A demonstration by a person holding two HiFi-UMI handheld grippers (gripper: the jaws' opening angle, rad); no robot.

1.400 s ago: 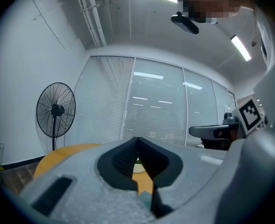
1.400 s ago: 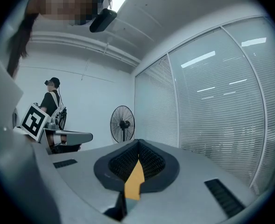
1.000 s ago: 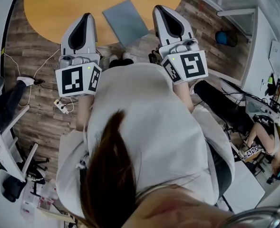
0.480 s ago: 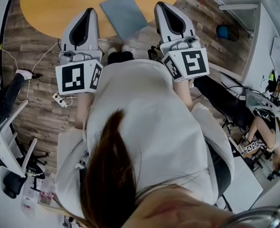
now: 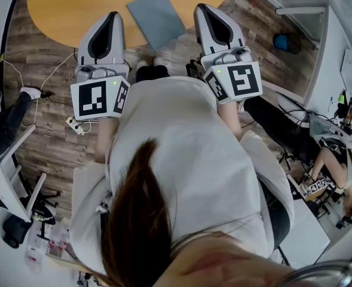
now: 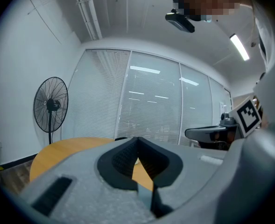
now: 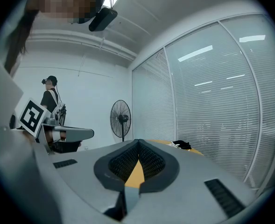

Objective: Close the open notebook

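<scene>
Holding both tools out ahead, you've got the left gripper [image 5: 111, 15] and the right gripper [image 5: 201, 8] each with jaws pressed together on nothing. The grey-blue notebook [image 5: 156, 18] lies between their tips at the upper centre of the head view, at the near edge of the round wooden table [image 5: 62, 11]. Its long axis runs away from you, tilted toward the upper left, neither gripper is clearly nearer, and with only one flat cover showing it may already be closed.
</scene>
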